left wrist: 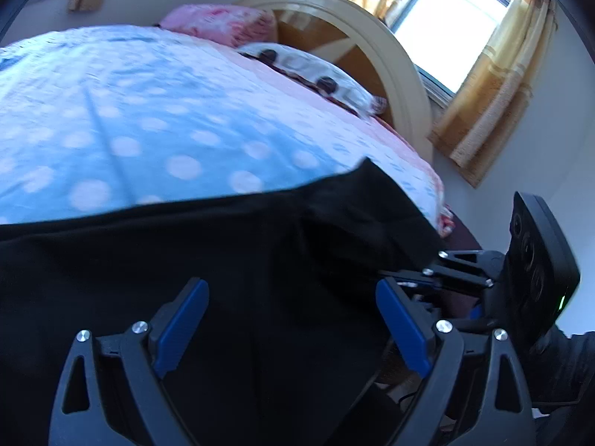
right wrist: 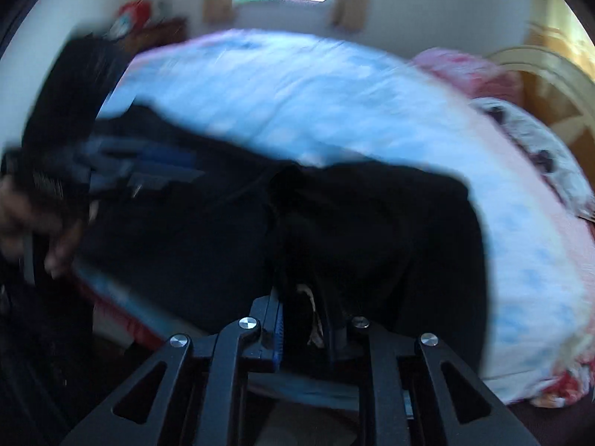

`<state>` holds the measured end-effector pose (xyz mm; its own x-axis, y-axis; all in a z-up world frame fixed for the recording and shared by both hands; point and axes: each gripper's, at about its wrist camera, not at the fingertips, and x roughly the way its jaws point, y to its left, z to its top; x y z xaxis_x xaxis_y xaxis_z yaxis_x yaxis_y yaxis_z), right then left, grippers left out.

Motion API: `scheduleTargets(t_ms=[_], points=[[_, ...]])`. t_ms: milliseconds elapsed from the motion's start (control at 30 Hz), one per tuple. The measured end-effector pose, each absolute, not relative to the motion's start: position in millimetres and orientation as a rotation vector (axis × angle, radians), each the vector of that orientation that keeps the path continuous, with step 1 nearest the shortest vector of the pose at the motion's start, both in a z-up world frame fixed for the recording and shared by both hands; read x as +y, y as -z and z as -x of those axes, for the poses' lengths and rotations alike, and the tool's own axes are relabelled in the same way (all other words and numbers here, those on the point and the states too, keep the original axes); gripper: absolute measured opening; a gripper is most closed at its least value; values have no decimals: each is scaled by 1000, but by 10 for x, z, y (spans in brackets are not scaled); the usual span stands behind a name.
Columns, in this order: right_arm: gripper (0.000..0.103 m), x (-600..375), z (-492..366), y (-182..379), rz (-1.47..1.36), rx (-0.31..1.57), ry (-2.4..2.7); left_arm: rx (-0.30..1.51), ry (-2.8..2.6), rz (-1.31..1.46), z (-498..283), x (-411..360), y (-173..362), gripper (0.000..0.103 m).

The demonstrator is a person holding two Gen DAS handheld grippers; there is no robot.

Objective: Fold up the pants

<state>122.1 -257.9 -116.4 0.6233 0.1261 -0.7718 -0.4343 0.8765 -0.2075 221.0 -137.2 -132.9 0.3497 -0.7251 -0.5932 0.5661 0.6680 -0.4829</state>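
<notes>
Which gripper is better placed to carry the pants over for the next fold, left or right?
Right, most likely. The right gripper is already shut on the black pants, so it can drag them across the bed. The left gripper hangs open over the fabric, gripping nothing.

no legible text, labels or numbers

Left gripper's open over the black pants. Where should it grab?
Probably the pants' far top edge, where it lies straight against the dotted blue bedspread. Bring the open left gripper forward, low over the fabric. The right gripper already pinches the nearer hem.
</notes>
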Motion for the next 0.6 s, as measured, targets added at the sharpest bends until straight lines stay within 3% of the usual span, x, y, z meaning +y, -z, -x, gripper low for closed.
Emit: scheduleTargets(t_ms=[67, 300, 533, 600], points=[[18, -2538, -1172, 1184, 452, 810, -322, 907, 879, 230, -2235, -1481, 1373, 94], [40, -2909, -1060, 994, 354, 839, -384, 934, 959, 253, -2298, -1815, 1334, 94], [41, -3339, -976, 911, 190, 784, -367, 939, 962, 249, -2358, -2080, 1318, 93], [41, -3374, -1010, 885, 166, 771, -367, 936, 971, 257, -2368, -2139, 1286, 86]])
